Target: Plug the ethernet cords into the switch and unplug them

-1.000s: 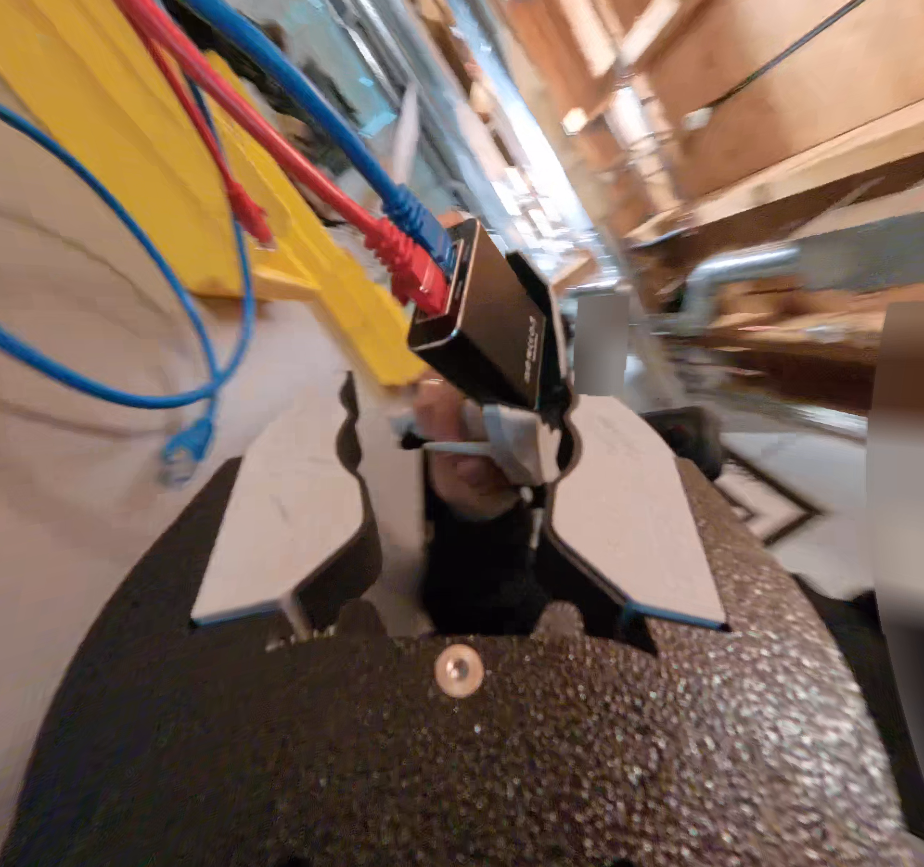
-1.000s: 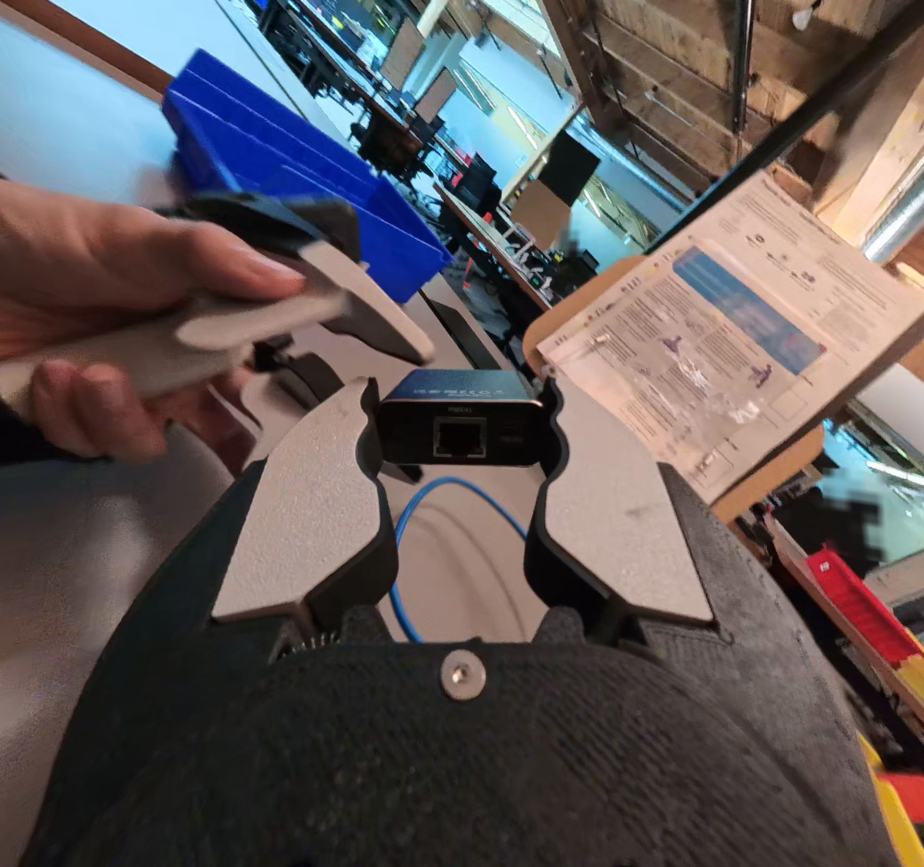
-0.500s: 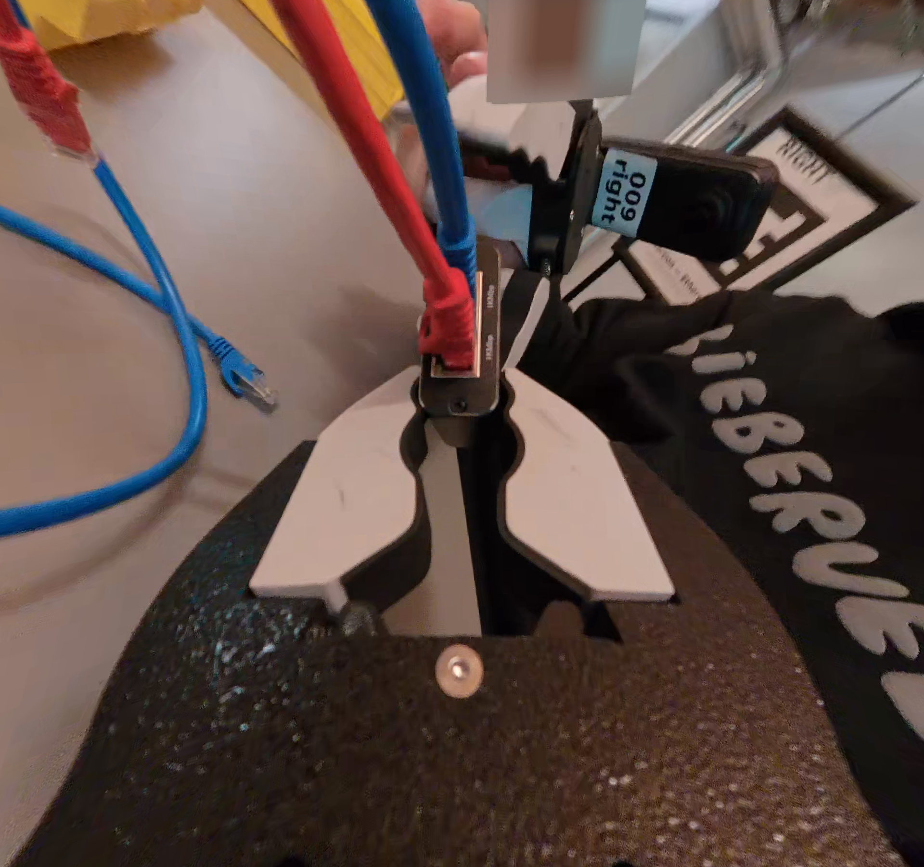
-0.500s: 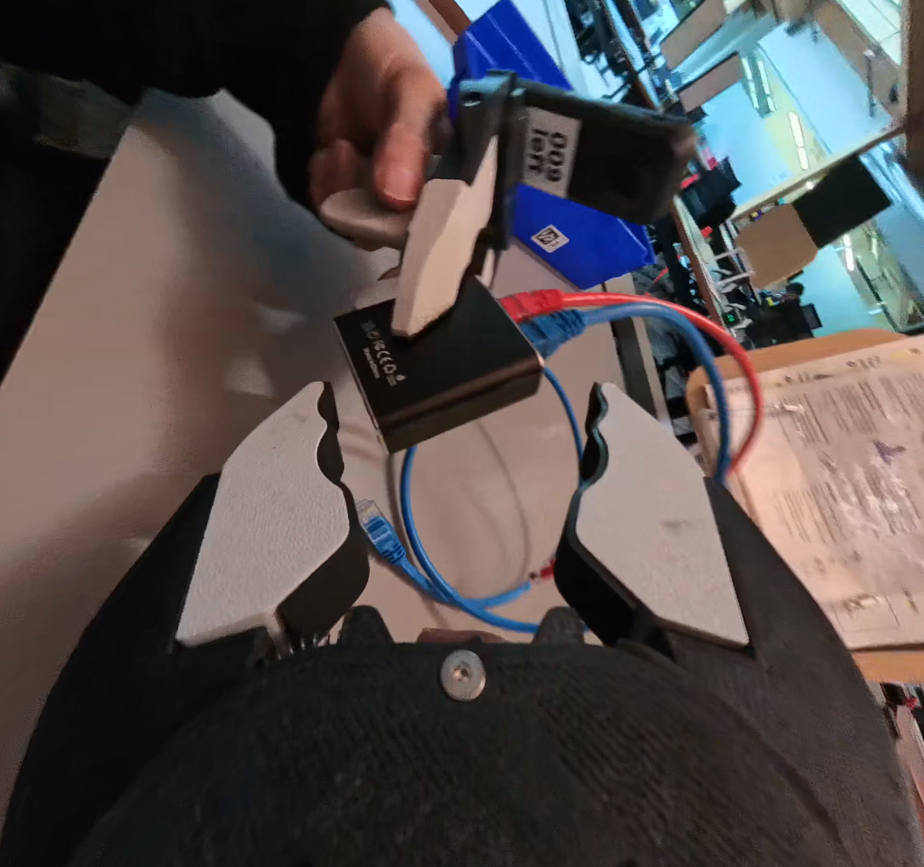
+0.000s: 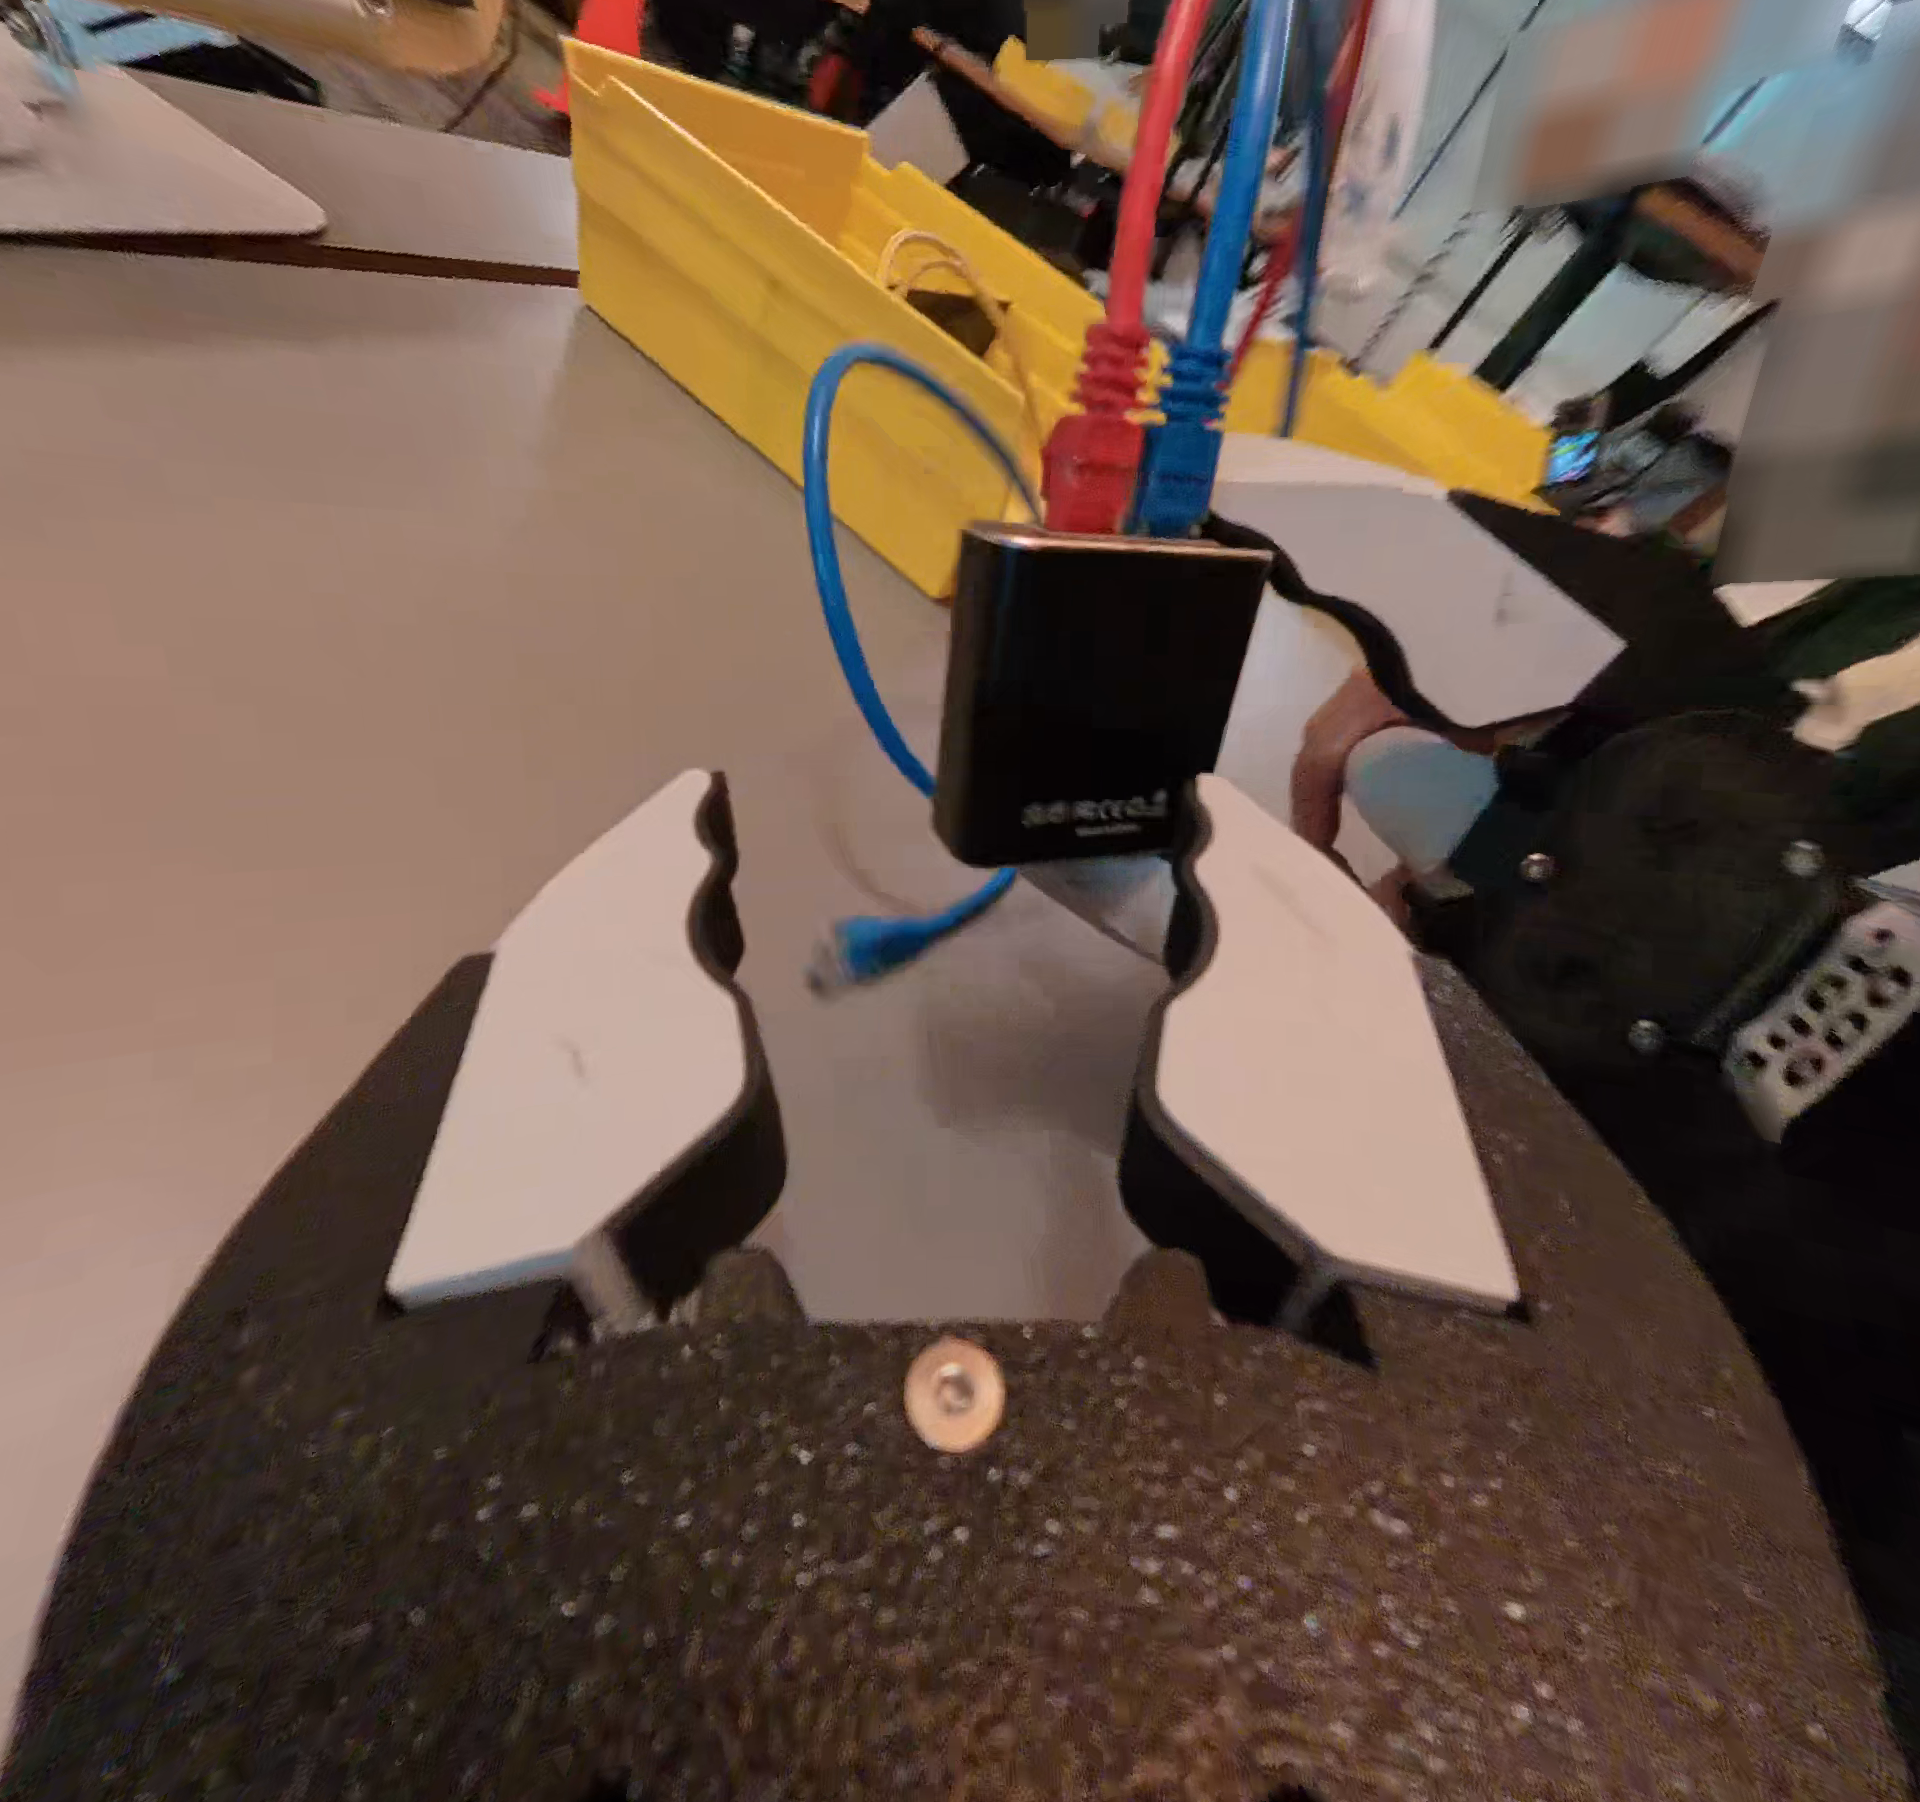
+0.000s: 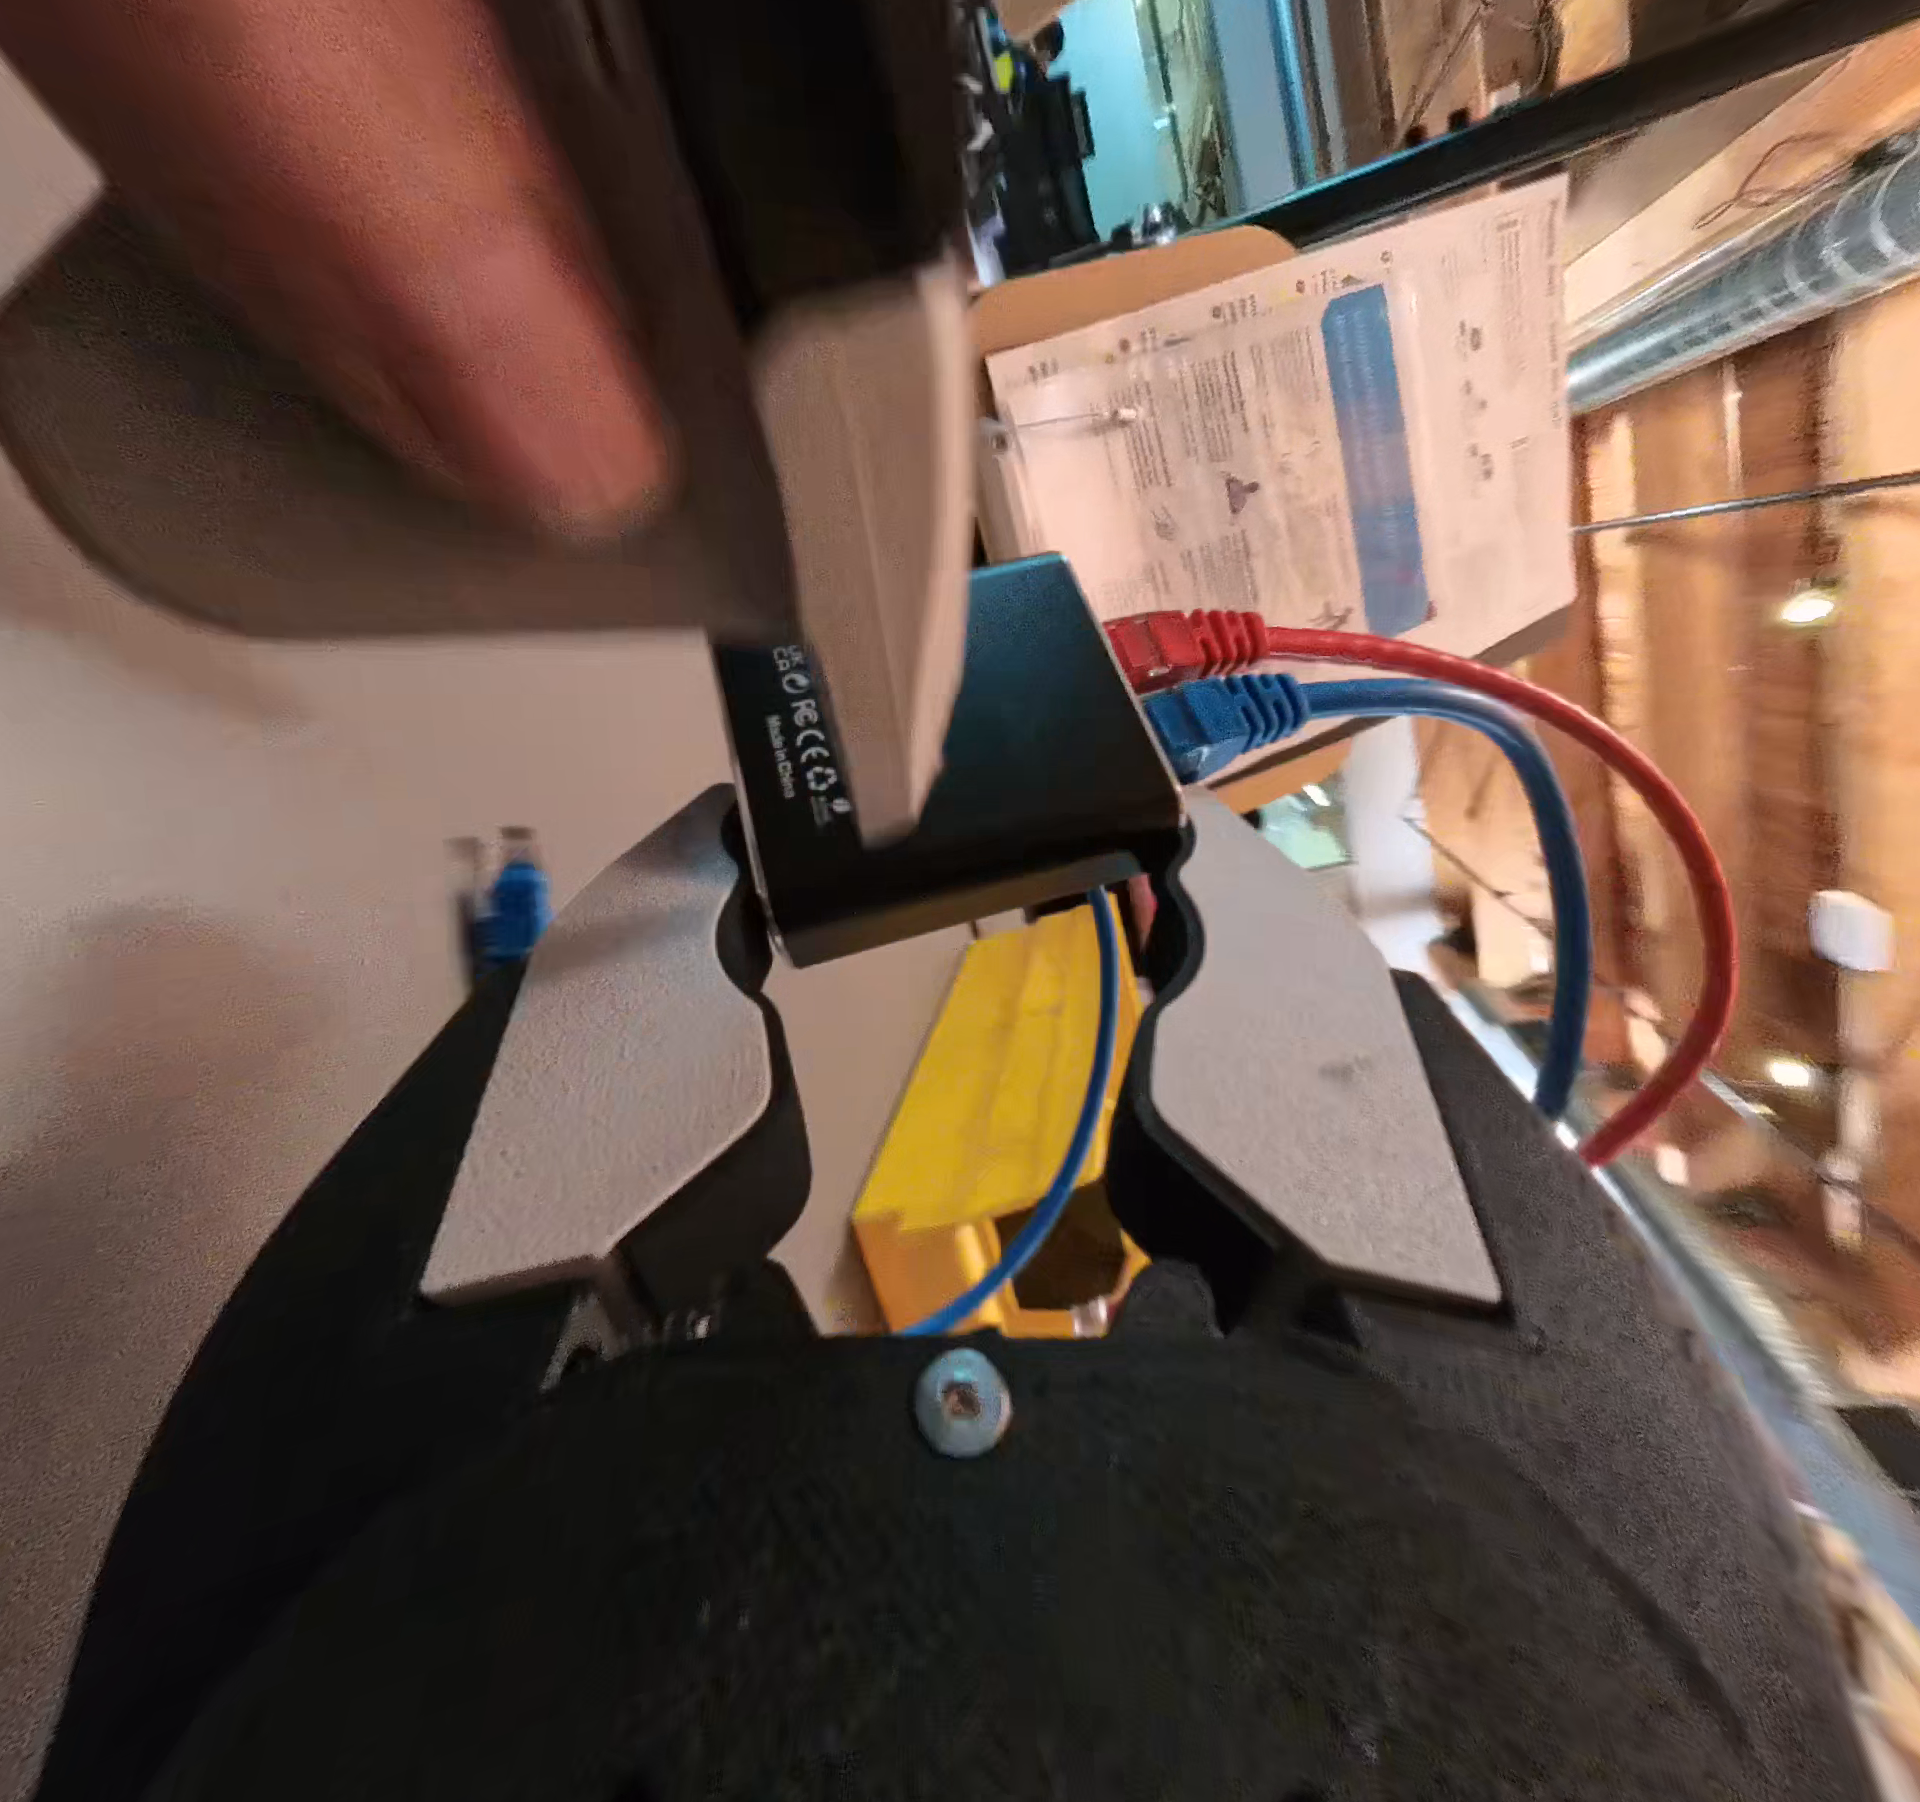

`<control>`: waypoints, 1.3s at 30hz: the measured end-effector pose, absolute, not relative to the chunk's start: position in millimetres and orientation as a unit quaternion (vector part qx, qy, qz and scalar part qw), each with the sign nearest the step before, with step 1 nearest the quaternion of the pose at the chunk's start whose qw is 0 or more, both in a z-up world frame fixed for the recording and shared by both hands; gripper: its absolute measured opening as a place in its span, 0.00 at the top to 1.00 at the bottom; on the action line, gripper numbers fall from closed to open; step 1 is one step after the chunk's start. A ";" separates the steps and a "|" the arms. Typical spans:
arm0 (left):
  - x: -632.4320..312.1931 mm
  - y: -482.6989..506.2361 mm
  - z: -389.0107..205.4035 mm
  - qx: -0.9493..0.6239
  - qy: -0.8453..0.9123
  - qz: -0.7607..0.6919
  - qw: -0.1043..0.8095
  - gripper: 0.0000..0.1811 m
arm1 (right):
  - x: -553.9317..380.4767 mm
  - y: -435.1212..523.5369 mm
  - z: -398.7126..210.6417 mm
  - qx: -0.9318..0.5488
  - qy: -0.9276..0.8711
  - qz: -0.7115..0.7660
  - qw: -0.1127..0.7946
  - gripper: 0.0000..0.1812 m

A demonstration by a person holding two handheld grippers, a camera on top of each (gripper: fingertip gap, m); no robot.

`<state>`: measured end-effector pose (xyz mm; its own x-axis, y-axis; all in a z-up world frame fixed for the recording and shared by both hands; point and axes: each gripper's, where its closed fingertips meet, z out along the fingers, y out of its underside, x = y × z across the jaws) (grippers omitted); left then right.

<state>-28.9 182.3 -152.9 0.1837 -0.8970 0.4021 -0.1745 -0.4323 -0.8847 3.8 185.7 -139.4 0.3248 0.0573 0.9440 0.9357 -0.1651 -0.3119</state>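
Note:
The black switch (image 5: 1091, 703) hangs in the air above the table, with a red cord (image 5: 1101, 433) and a blue cord (image 5: 1184, 433) plugged into its far end. My left gripper (image 5: 956, 817) is open and empty, and the switch is just off its right fingertip. My right gripper (image 6: 956, 848) is shut on the near end of the switch (image 6: 997, 765). The red plug (image 6: 1174, 640) and blue plug (image 6: 1216, 713) stick out to the right. One left gripper finger (image 6: 862, 557) crosses in front of the switch. A right gripper finger (image 5: 1403, 589) shows behind the switch.
A loose blue plug (image 5: 862, 952) lies on the grey table (image 5: 312, 609); it also shows in the right wrist view (image 6: 504, 905). A yellow bin (image 5: 748, 225) stands behind. A printed sheet on a board (image 6: 1299, 464) stands beyond the switch. A person's hand (image 6: 364, 246) holds the left gripper.
My left gripper has let go of the switch and opened. My right gripper, open half a second ago, has closed on the switch. Both cords remain plugged in.

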 end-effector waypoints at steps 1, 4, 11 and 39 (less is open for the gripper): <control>-25.8 178.2 -155.7 -0.686 0.403 -0.484 0.365 0.55 | 0.6 185.7 -140.1 -0.623 -0.399 -0.443 0.506 0.61; -18.5 171.4 -167.5 -0.700 0.424 -0.438 0.372 0.55 | -18.1 184.9 -147.5 -0.604 -0.429 -0.452 0.497 0.61; -25.6 177.5 -165.7 -0.653 0.485 -0.420 0.402 0.64 | -37.7 176.0 -145.0 -0.607 -0.460 -0.299 0.574 0.56; -28.3 161.2 -126.2 -0.377 0.584 -0.226 0.682 0.63 | -28.7 164.5 -103.7 -0.549 0.127 0.674 0.478 0.87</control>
